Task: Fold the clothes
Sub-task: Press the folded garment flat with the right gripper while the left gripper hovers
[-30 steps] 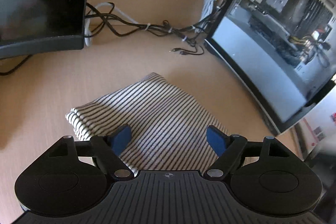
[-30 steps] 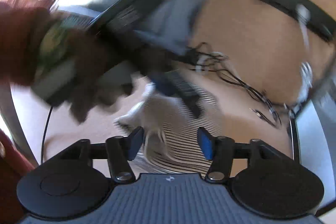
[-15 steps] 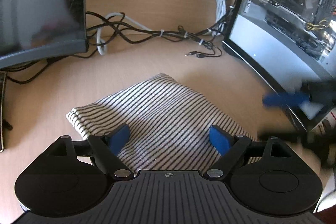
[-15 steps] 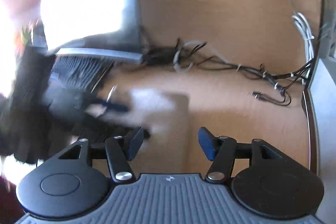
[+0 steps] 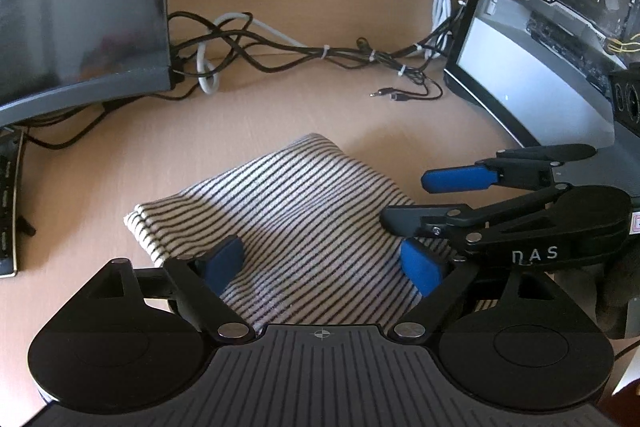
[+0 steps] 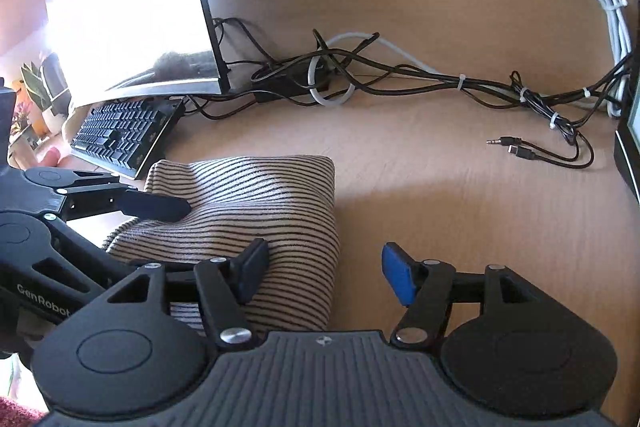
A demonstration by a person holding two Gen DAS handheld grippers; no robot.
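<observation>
Counting: one striped garment (image 5: 304, 223) (folded) | two claws, left claw (image 5: 324, 263), right claw (image 6: 324, 275) | one keyboard (image 6: 120, 135)

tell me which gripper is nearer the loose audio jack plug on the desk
Right. The right gripper straddles the striped cloth's edge facing the plug; the left gripper sits over the cloth's far side.

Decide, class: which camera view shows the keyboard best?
The right wrist view. There the black keyboard lies under the monitor, with its rows of keys visible. The left wrist view shows no keys, only a dark edge-on strip at the frame's left edge, which may be it.
</observation>
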